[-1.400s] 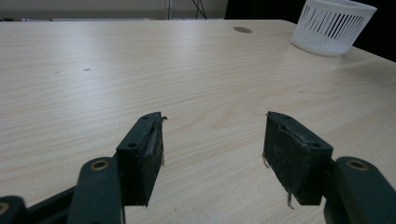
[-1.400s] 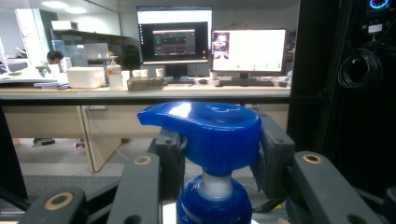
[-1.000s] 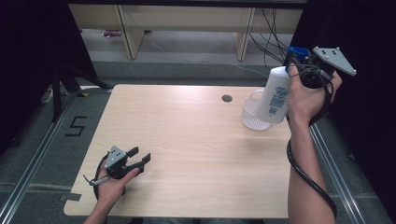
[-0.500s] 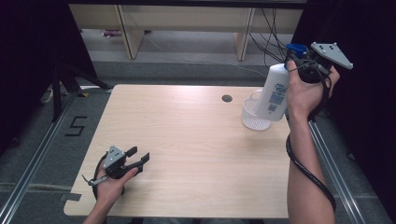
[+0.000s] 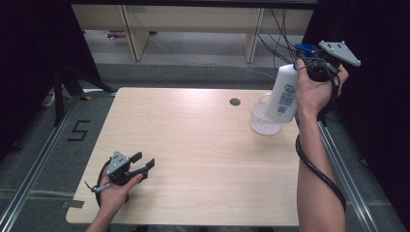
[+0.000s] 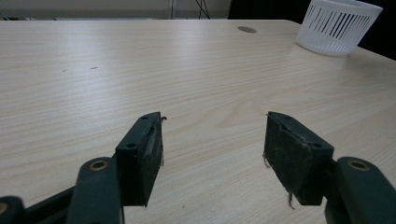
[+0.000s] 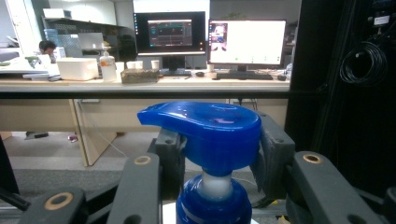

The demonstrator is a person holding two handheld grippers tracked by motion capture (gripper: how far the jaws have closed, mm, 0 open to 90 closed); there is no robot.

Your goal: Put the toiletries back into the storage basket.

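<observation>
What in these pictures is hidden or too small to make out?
- Bottle label: too small to read in the high view.
- Bottle's body: cut off by the bottom edge in the right gripper view, under the blue pump head that the right gripper clamps.
- Basket: its inside is partly hidden behind the bottle in the high view; its top is cut off in the left gripper view.

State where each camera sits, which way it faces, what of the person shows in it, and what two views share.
High view: above the person's side, looking forward and down on the table; both forearms, left gripper, right gripper.
Left gripper view: low over the table, looking along open jaws toward the white basket.
Right gripper view: raised, level, facing a desk with monitors; jaws clamp the blue pump head.
Shared: high view and left gripper view both show the basket.
</observation>
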